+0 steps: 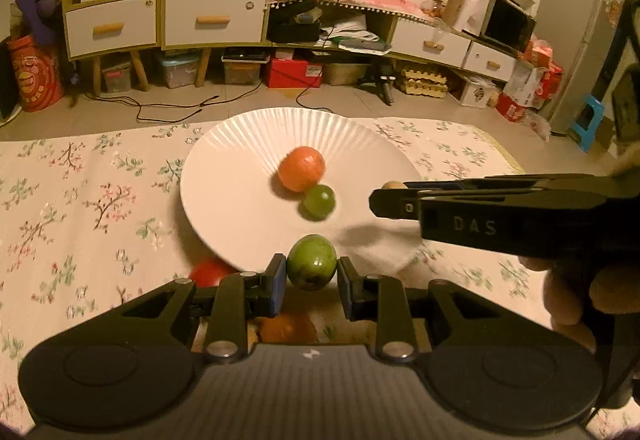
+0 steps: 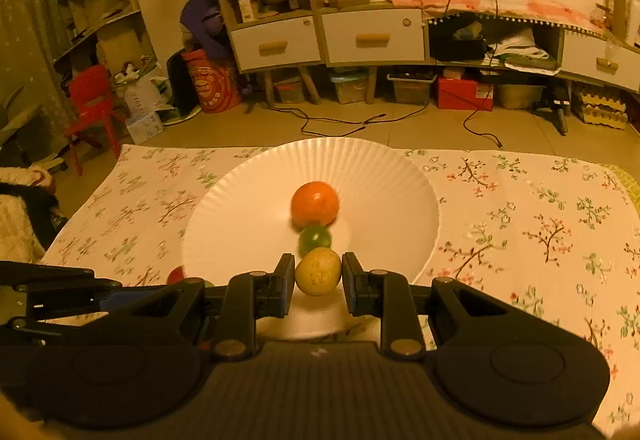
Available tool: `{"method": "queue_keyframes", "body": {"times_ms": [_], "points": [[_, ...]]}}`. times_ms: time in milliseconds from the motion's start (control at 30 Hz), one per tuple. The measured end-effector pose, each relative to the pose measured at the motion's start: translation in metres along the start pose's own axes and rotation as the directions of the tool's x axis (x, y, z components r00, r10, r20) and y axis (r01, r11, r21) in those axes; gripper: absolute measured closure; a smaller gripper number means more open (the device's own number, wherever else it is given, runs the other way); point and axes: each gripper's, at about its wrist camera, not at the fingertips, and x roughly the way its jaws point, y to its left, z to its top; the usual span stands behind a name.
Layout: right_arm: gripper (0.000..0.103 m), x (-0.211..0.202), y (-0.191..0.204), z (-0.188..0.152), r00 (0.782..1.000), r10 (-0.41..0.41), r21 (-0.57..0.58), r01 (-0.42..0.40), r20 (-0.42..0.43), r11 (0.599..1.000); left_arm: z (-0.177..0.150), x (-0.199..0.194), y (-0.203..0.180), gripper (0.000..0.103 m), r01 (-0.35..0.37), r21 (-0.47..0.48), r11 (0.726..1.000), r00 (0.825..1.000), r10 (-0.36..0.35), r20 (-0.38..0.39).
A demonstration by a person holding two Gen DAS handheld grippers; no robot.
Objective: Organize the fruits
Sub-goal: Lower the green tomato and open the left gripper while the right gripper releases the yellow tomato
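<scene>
Floral tablecloth (image 2: 520,224), white fluted plate (image 2: 248,200) on it (red fruit (image 1: 210,272) beside)

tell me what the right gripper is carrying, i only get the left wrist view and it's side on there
observer: a yellowish round fruit, clamped between the pads of the right gripper.
operator: ok, my left gripper has the big green fruit. where's yours relative to the plate
observer: in the right wrist view it sits over the near rim of the white plate, lined up with the small green fruit and the orange behind it.
operator: anything off the cloth's far left
observer: yes, a red chair stands on the floor past that corner.
</scene>
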Motion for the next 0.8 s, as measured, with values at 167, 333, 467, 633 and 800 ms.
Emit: {"method": "queue_keyframes", "body": {"times_ms": [167, 333, 467, 633, 800], "points": [[0.081, 0.015, 0.000, 0.007, 0.999, -0.031, -0.020, 0.030, -0.014, 0.999, 0.010, 0.018, 0.002, 0.081, -0.029, 0.018, 0.999, 1.000, 0.029, -0.007], [0.081, 0.024, 0.000, 0.010, 0.998, -0.054, -0.053, 0.053, -0.020, 0.997, 0.011, 0.029, 0.002, 0.081, -0.052, 0.043, 0.998, 0.998, 0.054, -0.024], [0.081, 0.029, 0.000, 0.009, 0.997, -0.065, -0.074, 0.063, -0.032, 0.995, 0.013, 0.035, 0.000, 0.081, -0.058, 0.060, 0.996, 0.998, 0.060, -0.032], [0.081, 0.030, -0.001, 0.010, 0.996, -0.080, -0.084, 0.076, -0.046, 0.994, 0.016, 0.036, 0.000, 0.081, -0.066, 0.076, 0.995, 0.997, 0.069, -0.040], [0.081, 0.032, -0.001, 0.010, 0.995, -0.088, -0.084, 0.084, -0.055, 0.993, 0.016, 0.038, -0.001, 0.081, -0.071, 0.100, 0.992, 0.996, 0.076, -0.044]]}}
